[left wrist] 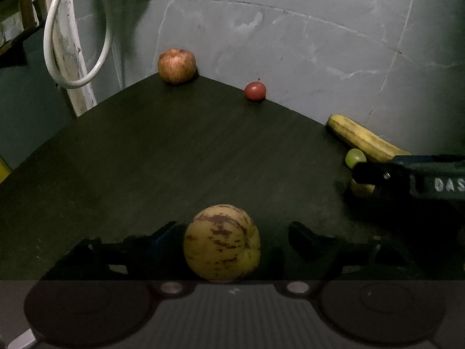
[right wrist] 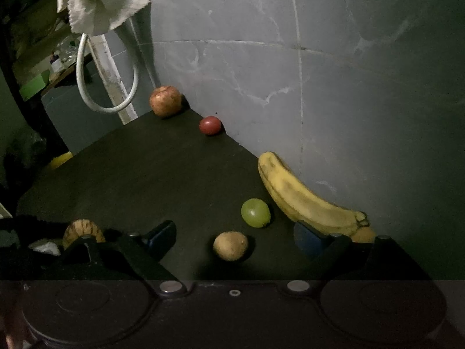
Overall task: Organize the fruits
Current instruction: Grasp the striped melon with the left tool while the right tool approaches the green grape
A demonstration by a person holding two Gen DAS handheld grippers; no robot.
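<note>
Six fruits on a dark surface, with two claws down among them.

There is one apple, one red tomato, one banana, one green grape, one small brown fruit and one striped yellow fruit. The left claw is released, the striped fruit between its fingers. The right claw is released around the brown fruit. Apple at 12 o'clock on the far corner, banana along the wall at 2. The middle is bare. A grey wall stands behind.
</note>
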